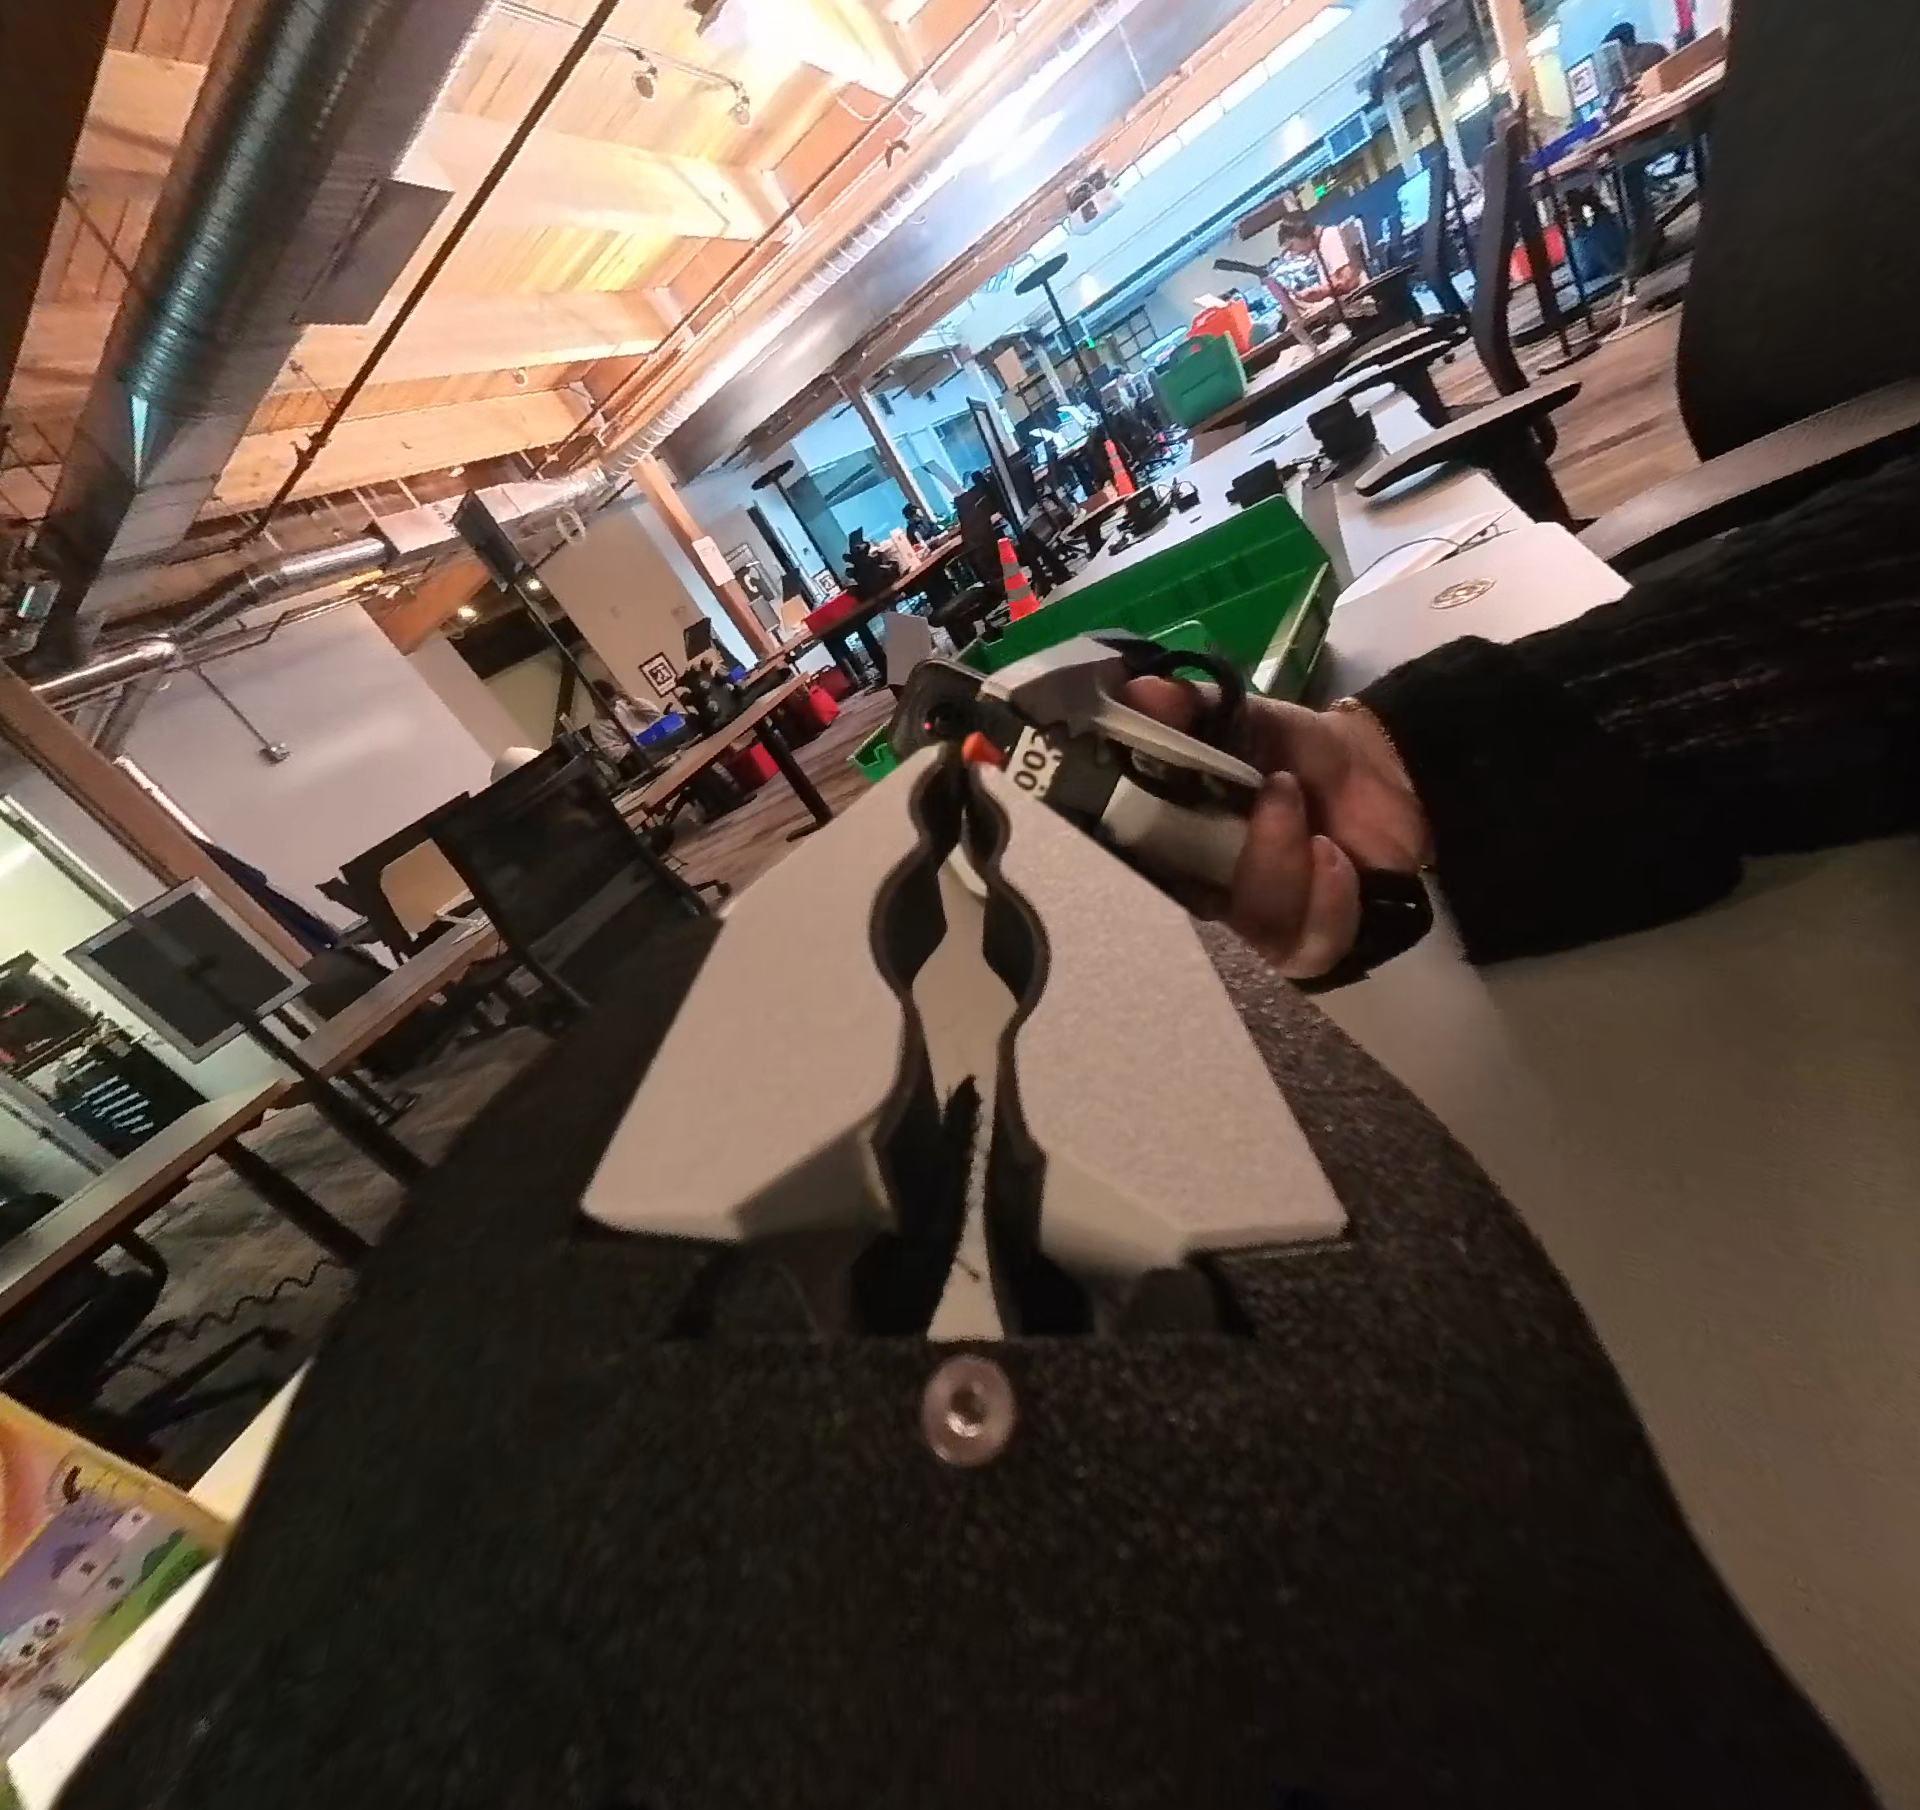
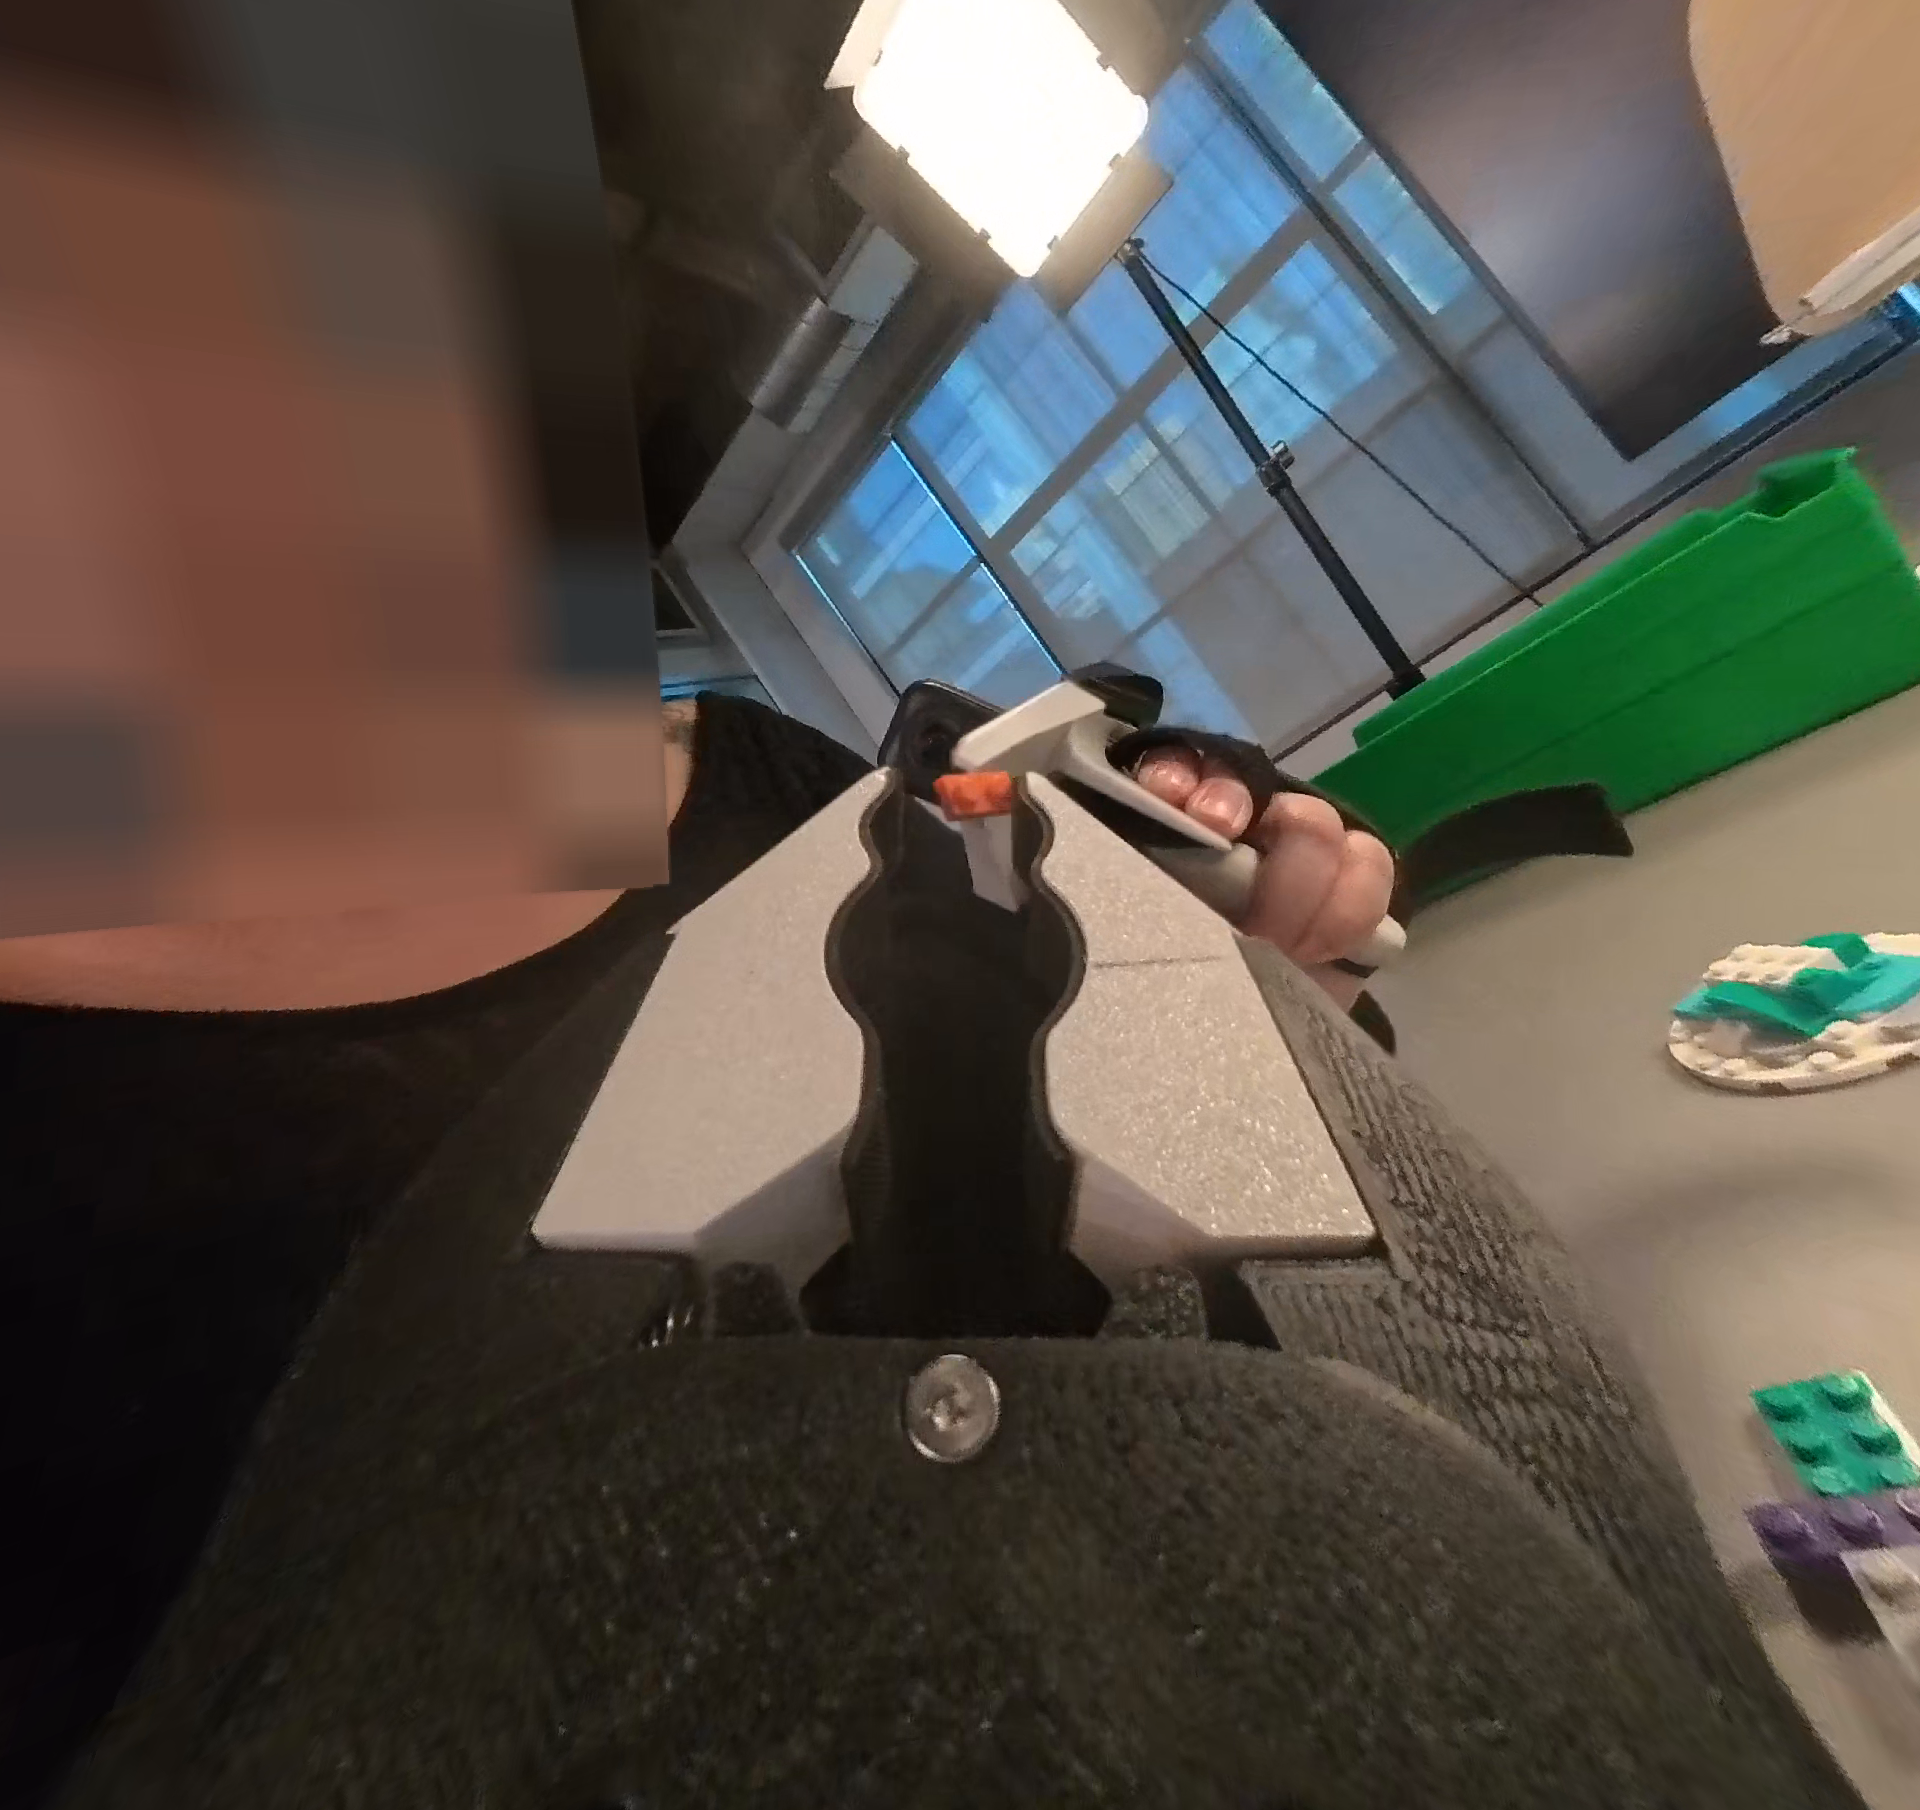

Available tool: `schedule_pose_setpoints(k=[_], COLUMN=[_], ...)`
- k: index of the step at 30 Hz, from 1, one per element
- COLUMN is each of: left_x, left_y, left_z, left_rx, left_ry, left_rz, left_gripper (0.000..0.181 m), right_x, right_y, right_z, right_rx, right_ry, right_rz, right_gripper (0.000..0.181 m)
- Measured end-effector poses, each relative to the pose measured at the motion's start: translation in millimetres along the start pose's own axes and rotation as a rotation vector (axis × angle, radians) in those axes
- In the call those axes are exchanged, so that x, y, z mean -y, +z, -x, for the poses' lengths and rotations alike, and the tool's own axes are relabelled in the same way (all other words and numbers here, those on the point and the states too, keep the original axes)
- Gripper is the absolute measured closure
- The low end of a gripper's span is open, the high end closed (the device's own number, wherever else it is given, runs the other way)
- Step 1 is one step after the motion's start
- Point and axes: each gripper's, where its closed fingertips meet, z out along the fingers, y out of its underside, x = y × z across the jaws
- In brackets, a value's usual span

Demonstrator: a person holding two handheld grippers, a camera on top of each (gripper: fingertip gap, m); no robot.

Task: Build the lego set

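While the small orange piece is pinched in mid-air where the tips of the left gripper and right gripper meet, both nearly closed, pressure should be kept gentle and square; the part-built model is left on the table.

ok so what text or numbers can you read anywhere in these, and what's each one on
I won't quote writing; here is where it sits.
White label, dark characters: on the right tool.
Round emblem on a grey lid: too small to read.
Wall signs, far off: too small.
Colourful box, corner only: print blurred.
Right wrist view: none.
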Motion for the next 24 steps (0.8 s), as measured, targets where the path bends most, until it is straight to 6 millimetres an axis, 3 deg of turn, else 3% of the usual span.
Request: schedule_pose_setpoints(k=[6, 10, 13, 16, 19, 24], left_x=[-4, -24, -53, -82, -102, -113], left_y=[-1, -8, -24, -41, -51, -51], left_z=[-3, 8, 26, 30, 25, 14], left_rx=[-0.022, 0.005, 0.082, 0.099, 0.08, 0.014], left_ry=[-0.015, -0.139, -0.226, -0.308, -0.366, -0.428], left_rz=[0.002, 0.072, 0.19, 0.312, 0.404, 0.471], left_gripper=[0.181, 0.176, 0.17, 0.171, 0.172, 0.17], right_x=[-5, -3, -13, -23, -31, -38], right_y=[-3, -16, -46, -97, -142, -142], right_z=[-8, -32, -70, -104, -122, -126], right_rx=[-0.056, -0.277, -0.626, -0.983, -1.154, -1.118], right_ry=[-0.05, -0.219, -0.478, -0.785, -0.967, -0.99], right_rz=[0.038, 0.1, 0.341, 0.764, 1.154, 1.229], right_gripper=[0.17, 0.17, 0.17, 0.17, 0.17, 0.168])
